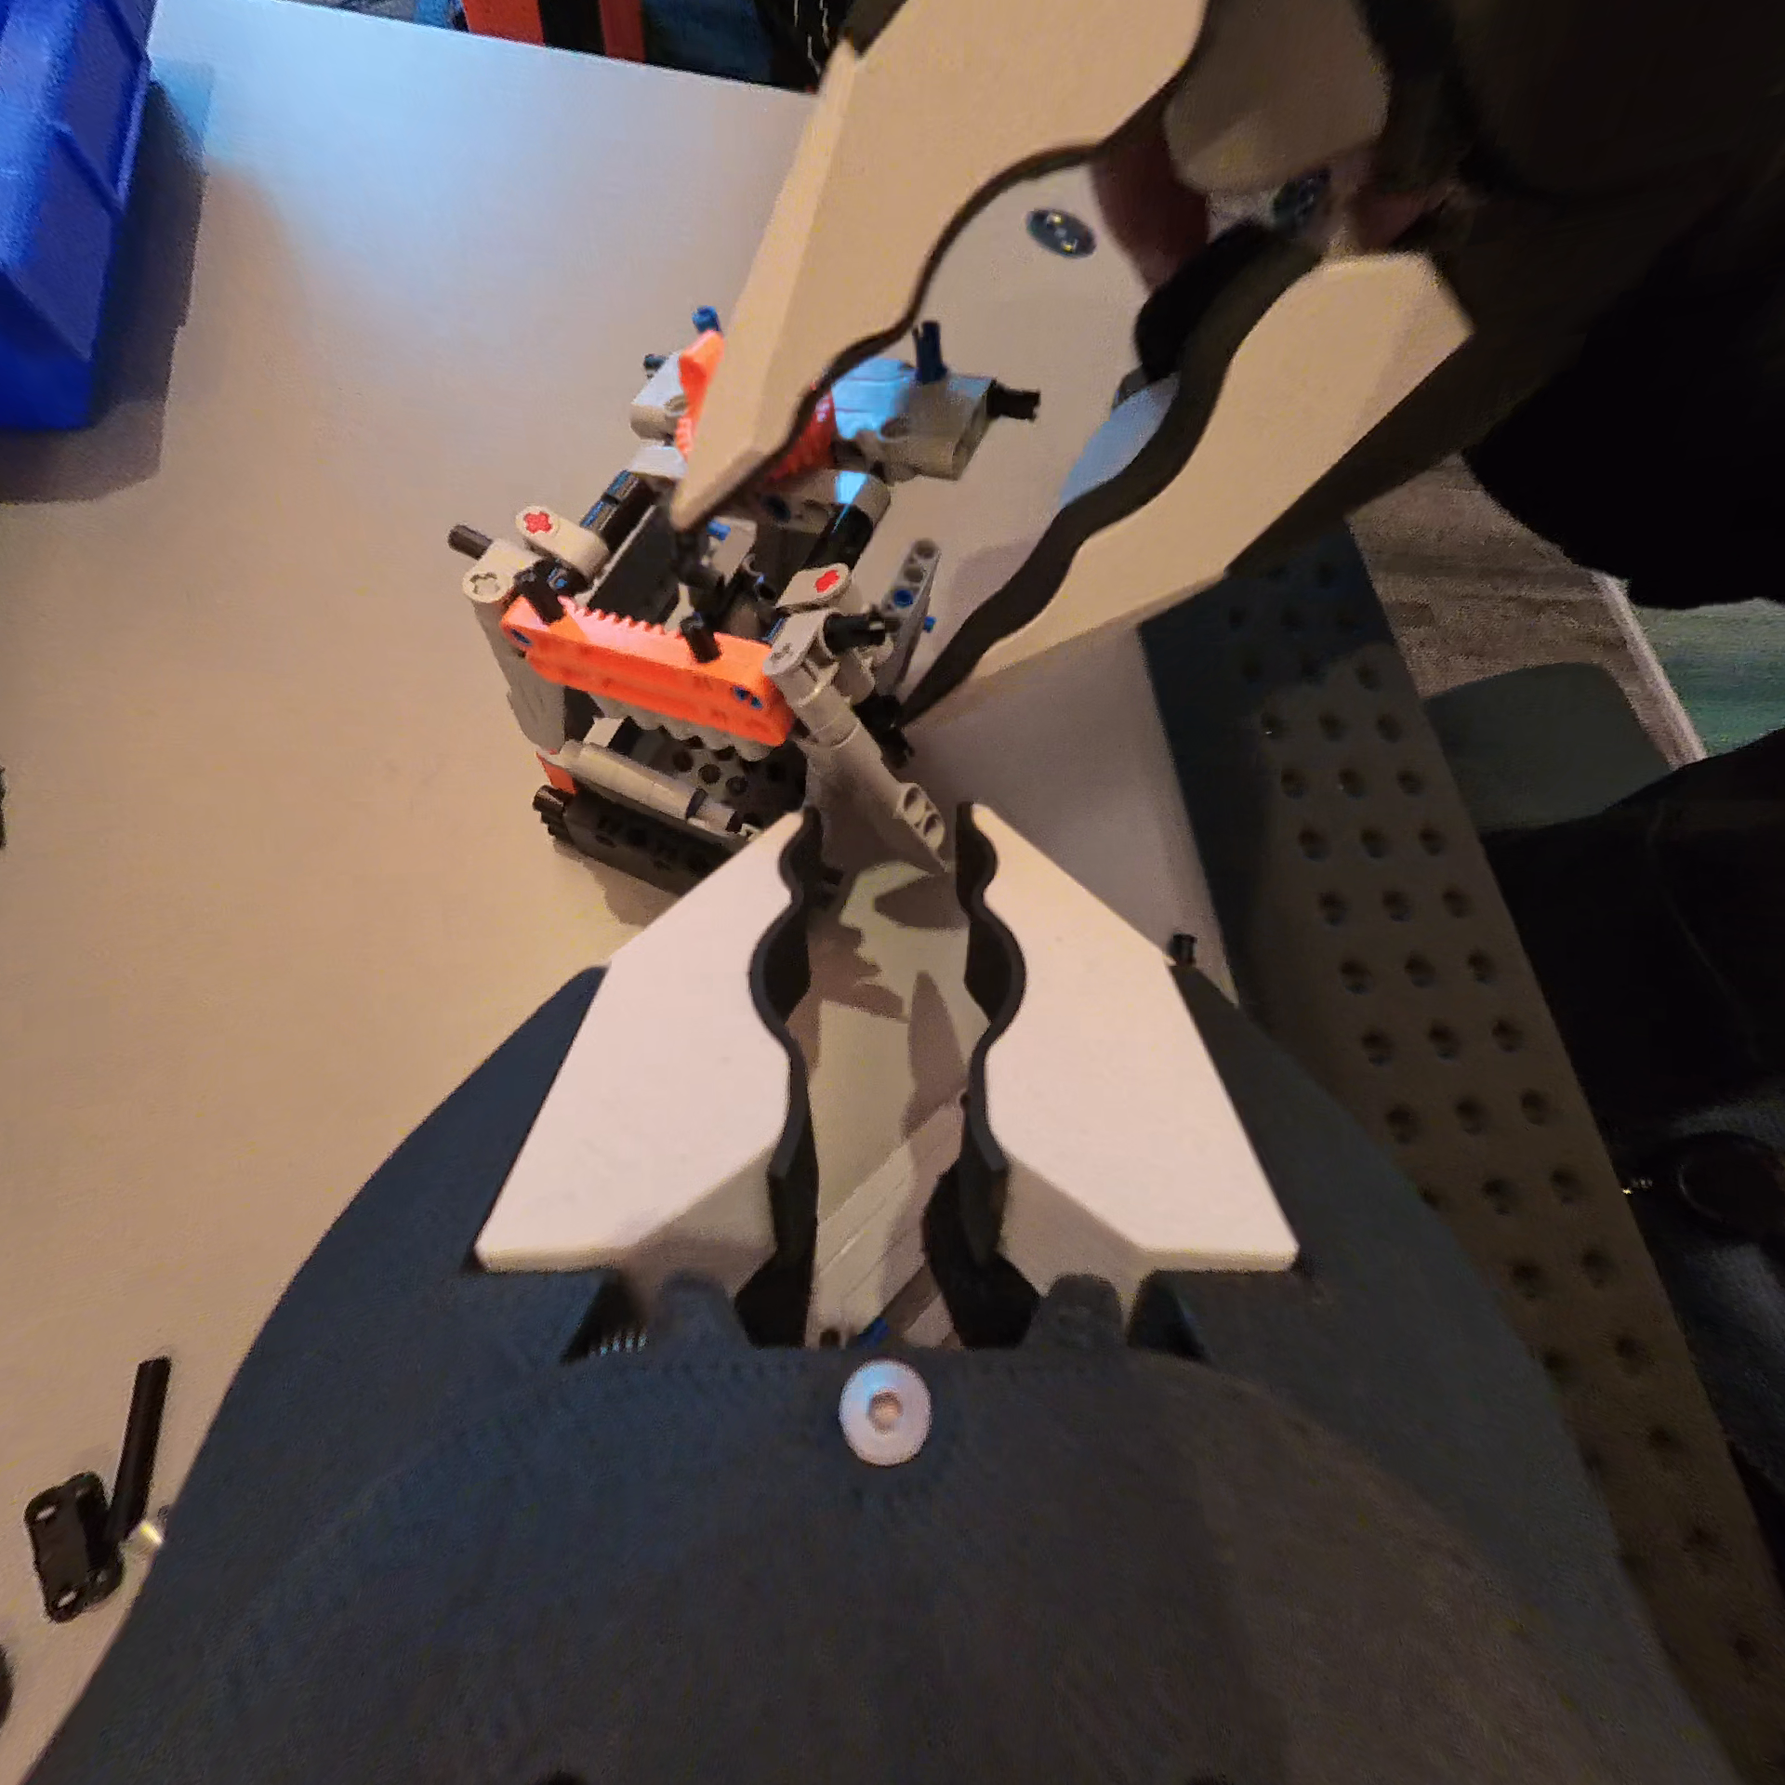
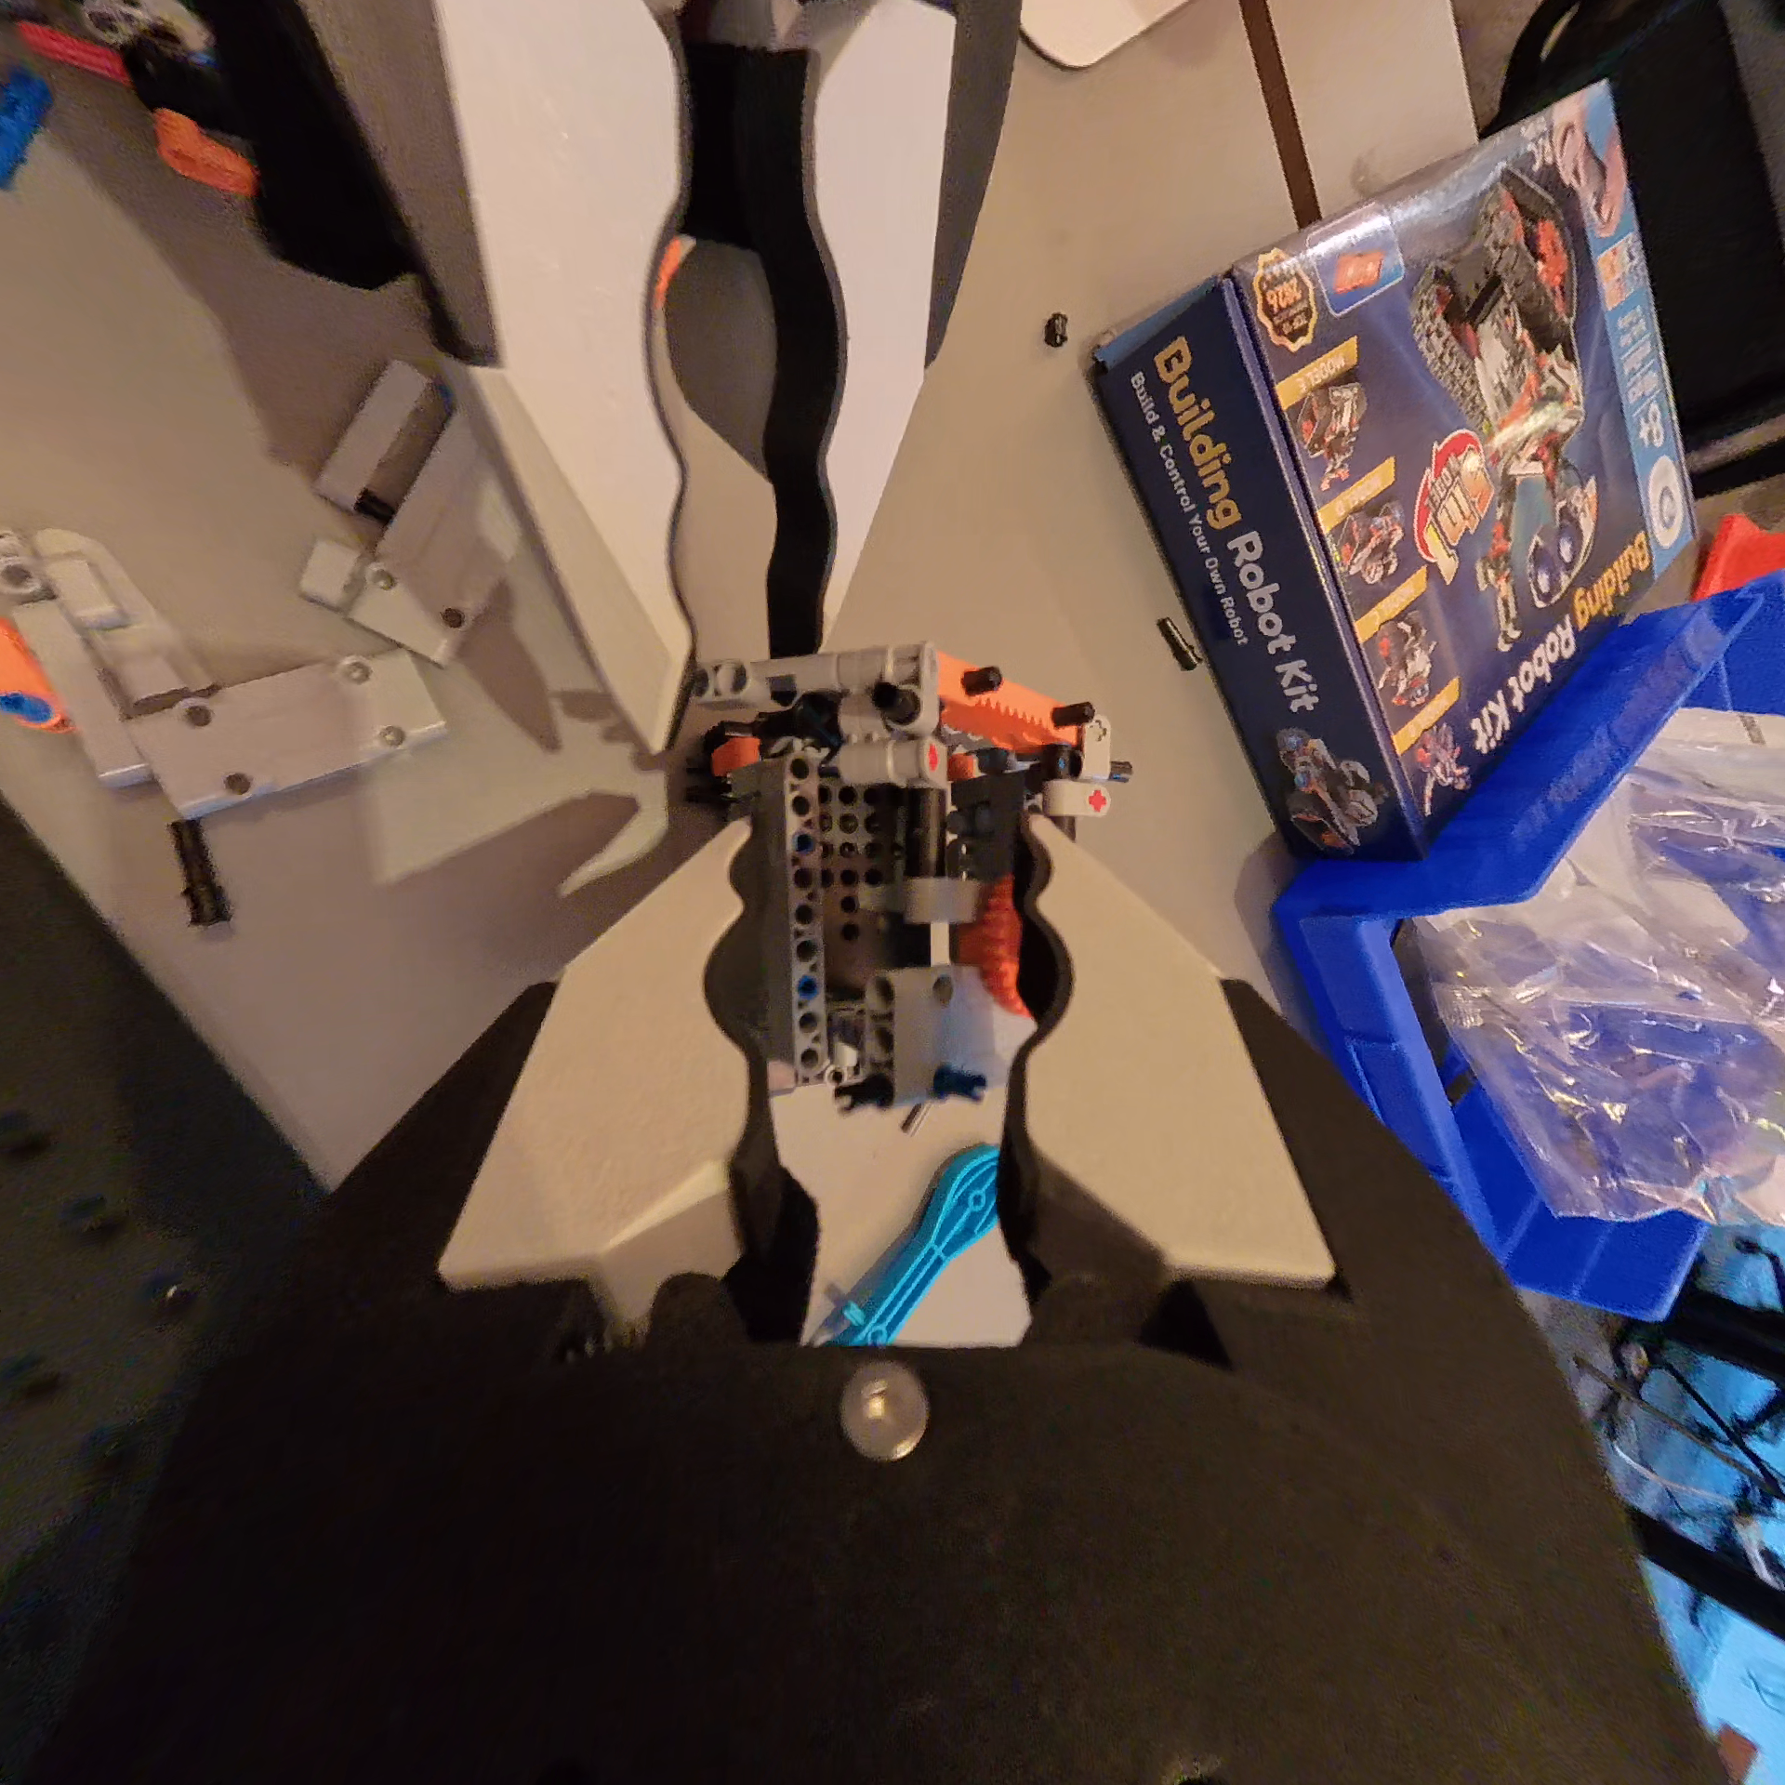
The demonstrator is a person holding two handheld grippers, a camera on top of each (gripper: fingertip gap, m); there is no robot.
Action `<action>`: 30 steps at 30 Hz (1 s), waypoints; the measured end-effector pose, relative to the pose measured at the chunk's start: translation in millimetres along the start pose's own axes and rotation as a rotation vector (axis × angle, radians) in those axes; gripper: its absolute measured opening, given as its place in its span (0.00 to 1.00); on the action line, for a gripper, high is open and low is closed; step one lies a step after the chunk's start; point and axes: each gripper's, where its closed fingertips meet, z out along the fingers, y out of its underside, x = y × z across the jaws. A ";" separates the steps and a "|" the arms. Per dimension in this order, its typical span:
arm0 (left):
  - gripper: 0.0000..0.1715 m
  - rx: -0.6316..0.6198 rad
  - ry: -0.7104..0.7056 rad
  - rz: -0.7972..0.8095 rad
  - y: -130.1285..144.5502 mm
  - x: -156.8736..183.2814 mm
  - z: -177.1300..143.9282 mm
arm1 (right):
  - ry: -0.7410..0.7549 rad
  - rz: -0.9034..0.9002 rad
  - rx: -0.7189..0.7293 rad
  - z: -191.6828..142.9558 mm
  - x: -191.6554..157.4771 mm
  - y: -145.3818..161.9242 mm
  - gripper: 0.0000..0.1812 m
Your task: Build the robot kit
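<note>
Brick-built model [image 2: 874, 869] on the pale surface [image 1: 290, 676]: grey perforated beams, black frame and pins, an orange toothed bar [image 1: 642, 676] across one end, a curved orange toothed piece [image 2: 1000, 942] along one side, small grey connectors with red crosses, blue pins here and there.

Right tongs [image 2: 884, 831] straddle the model, one finger on each long side; the pads look pressed to it, so grasping the model, jaws partly spread. In the left wrist view the same tongs [image 1: 792, 618] come down from upper right, one tip on top of the model, the other at its side.

Left tongs [image 1: 884, 821] lie just beside the orange-bar end; a grey beam [image 1: 893, 802] juts out of the model into the narrow gap at their tips. Whether the pads grip it I cannot tell.

Around: blue bin [image 2: 1507, 966] with clear bags, a printed kit box [image 2: 1401, 483] leaning on it, loose grey plates [image 2: 280, 720], a light blue part [image 2: 927, 1246] on the surface between the right fingers
</note>
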 end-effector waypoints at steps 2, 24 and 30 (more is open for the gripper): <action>0.11 0.015 -0.011 0.017 -3.1 -0.5 -0.9 | -0.037 0.038 0.043 -10.6 -1.8 -0.6 0.20; 0.06 -0.042 -0.059 0.120 -13.4 -12.3 24.4 | -0.357 0.022 -0.293 -0.2 -0.7 27.2 0.24; 0.05 -0.032 -0.055 0.113 -10.9 -15.2 30.4 | -0.446 0.049 -0.389 5.2 0.7 36.8 0.15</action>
